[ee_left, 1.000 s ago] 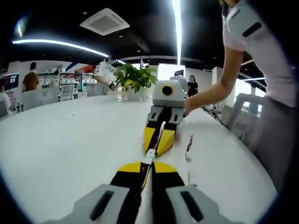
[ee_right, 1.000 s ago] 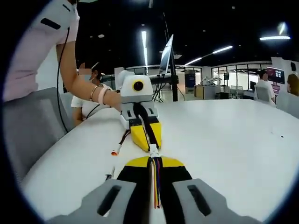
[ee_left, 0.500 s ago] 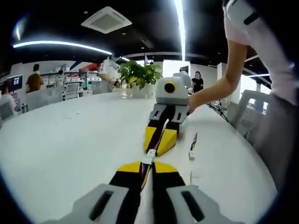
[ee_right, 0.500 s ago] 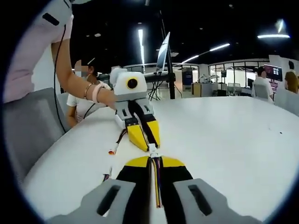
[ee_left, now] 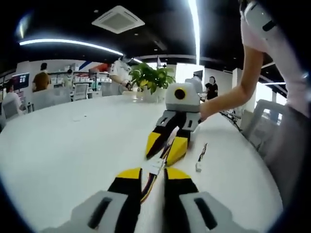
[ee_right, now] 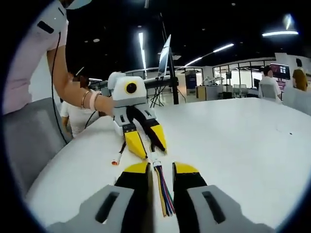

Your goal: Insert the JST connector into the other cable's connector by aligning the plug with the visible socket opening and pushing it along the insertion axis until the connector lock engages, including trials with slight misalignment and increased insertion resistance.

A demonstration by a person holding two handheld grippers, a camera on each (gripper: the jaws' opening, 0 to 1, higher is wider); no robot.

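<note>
Both grippers face each other over the white table (ee_left: 73, 145). My left gripper (ee_left: 153, 174) is open, and a white JST connector (ee_left: 156, 167) with coloured wires lies on the table between its yellow tips. My right gripper (ee_left: 165, 145) is also open, its jaws spread either side of the same cable line. In the right gripper view, my right gripper (ee_right: 162, 168) straddles the multi-coloured wires (ee_right: 164, 191). The white connector (ee_right: 154, 159) lies just ahead, running toward the open left gripper (ee_right: 146, 141). Whether the connectors are locked together cannot be told.
A spare cable (ee_left: 200, 155) with a white plug lies right of the grippers, seen as an orange-tipped lead (ee_right: 118, 158) in the right gripper view. A person's arm (ee_left: 228, 94) holds the right gripper. A potted plant (ee_left: 148, 80) stands at the table's far edge.
Both grippers went from shut on their cables to open. The joined cable now lies loose on the table between the spread jaws.
</note>
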